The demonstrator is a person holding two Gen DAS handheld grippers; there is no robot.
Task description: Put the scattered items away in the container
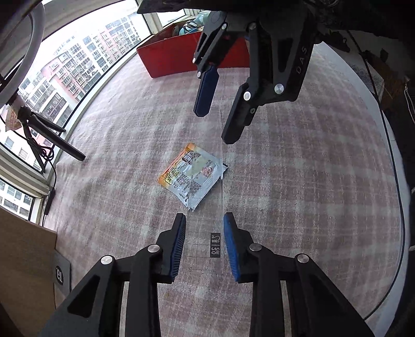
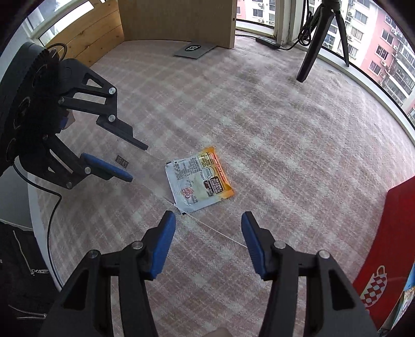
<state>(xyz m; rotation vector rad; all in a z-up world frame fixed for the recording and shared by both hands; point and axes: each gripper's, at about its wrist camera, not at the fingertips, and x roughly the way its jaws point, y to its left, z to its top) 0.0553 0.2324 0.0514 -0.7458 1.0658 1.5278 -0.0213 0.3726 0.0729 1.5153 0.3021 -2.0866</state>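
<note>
A clear plastic ruler [image 1: 205,246] is held off the plaid cloth, with my left gripper [image 1: 205,216] shut on its long edges. Its far end reaches between the fingers of my right gripper [image 1: 215,127], which hangs above. In the right wrist view the ruler [image 2: 215,230] shows edge-on as a thin line. It crosses slantwise between the spread fingers of the right gripper [image 2: 207,215] and ends at one pad. The left gripper [image 2: 138,163] is at the left there. A silver and orange sachet [image 1: 192,176] [image 2: 199,178] lies flat under the ruler. The red container [image 1: 168,57] [image 2: 389,233] stands farther off.
A black tripod [image 1: 52,134] [image 2: 319,39] stands by the window. A cardboard box [image 1: 26,259] [image 2: 176,20] with a grey card [image 2: 194,49] in front of it sits at one side. A cable [image 1: 399,207] follows the table's curved edge.
</note>
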